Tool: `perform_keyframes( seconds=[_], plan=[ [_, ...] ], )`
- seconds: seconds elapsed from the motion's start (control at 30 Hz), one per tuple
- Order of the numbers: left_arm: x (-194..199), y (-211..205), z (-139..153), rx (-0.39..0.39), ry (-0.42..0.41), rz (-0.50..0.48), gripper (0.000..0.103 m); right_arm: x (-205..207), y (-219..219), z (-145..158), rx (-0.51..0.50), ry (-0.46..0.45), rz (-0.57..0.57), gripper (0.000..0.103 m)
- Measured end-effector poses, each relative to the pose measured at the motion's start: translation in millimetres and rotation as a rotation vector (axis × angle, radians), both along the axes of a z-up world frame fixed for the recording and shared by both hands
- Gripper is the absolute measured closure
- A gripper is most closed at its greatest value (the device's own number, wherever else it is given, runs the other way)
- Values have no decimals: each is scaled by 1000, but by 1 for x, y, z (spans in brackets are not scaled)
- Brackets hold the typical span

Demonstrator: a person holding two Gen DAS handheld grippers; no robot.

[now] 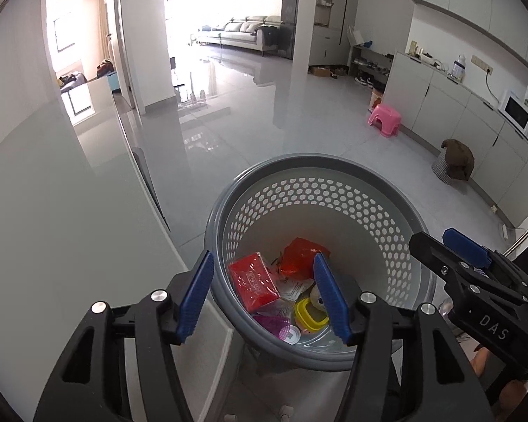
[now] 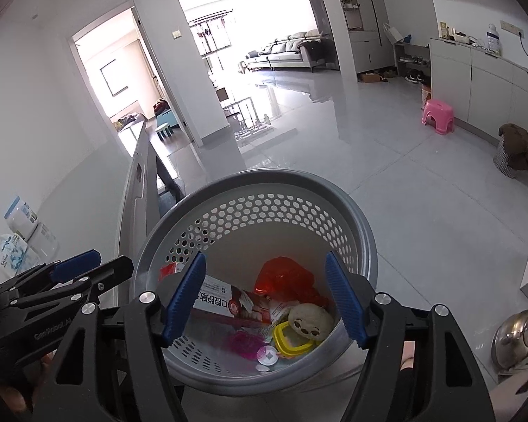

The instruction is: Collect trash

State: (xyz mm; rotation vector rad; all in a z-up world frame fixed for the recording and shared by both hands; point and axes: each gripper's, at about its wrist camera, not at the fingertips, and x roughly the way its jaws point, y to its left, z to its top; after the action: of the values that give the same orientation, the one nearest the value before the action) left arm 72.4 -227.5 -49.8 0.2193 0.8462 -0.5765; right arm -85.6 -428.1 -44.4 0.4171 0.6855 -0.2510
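hovering over the trash basket point(image 1: 387, 211), both the left hand-held gripper point(image 1: 264, 297) and the right hand-held gripper point(image 2: 265, 300) gape empty.

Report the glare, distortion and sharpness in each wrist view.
Left wrist view: the window area behind the sofa is blown out white, the floor mirrors that glare, and straight edges bow. Right wrist view: same blown-out backlight and dark vignetted corners; the basket and its trash stay sharp, with no motion blur.
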Motion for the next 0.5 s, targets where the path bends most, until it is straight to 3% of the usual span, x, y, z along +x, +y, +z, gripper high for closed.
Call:
perform_keyframes(
  seconds=[0.3, 0.5],
  plan=[
    [-5, 4, 17, -23, -23, 15, 45, -11, 6, 15, -24, -13, 3, 36],
    [-11, 10, 24, -28, -51, 26, 37, -20, 7, 25, -39, -22, -1, 34]
  ],
)
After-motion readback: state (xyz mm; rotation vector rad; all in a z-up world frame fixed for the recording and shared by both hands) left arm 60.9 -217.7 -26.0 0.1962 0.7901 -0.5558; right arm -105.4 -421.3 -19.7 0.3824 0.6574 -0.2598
